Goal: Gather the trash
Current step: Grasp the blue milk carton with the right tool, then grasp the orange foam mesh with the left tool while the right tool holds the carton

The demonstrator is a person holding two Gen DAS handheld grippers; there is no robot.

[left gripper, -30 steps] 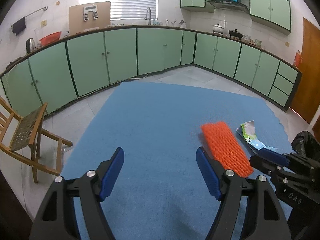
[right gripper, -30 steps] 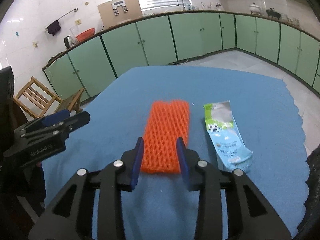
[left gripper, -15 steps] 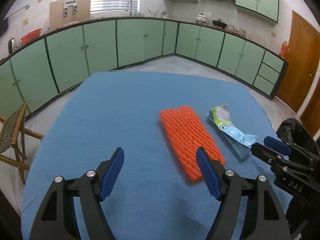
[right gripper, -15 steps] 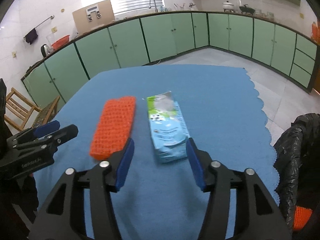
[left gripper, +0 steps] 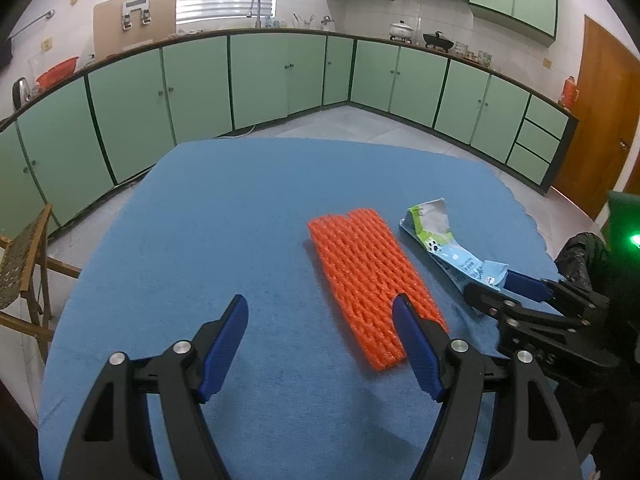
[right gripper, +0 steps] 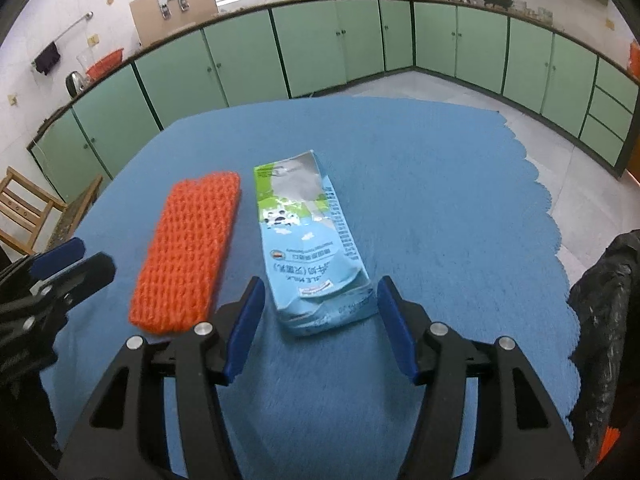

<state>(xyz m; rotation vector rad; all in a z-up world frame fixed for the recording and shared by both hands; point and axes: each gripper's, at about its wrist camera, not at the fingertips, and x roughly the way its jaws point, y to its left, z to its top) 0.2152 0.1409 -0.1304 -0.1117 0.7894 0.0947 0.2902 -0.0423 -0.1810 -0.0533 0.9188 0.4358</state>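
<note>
Since a second ago the right tongs [right gripper: 320, 324] have swung off the orange foam net [right gripper: 188, 254] and spread wide, and now they sit just short of the near end of the flattened milk carton [right gripper: 312, 248], one finger to each side of it and touching nothing. Both bits of trash lie side by side on the blue-covered table [right gripper: 440, 184], net on the left, carton on the right, close but apart. The left tongs [left gripper: 320, 340] hang spread and empty too, their right finger over the net's near edge. What worries me is how flat that carton lies: fingers closing from this height could skate over the top or just shove it away across the cloth, maybe into the net. The black trash bag [right gripper: 604, 320] slumps at the right edge of the table, and whether its mouth is open I can't tell, so a carried carton could catch on its rim.
</note>
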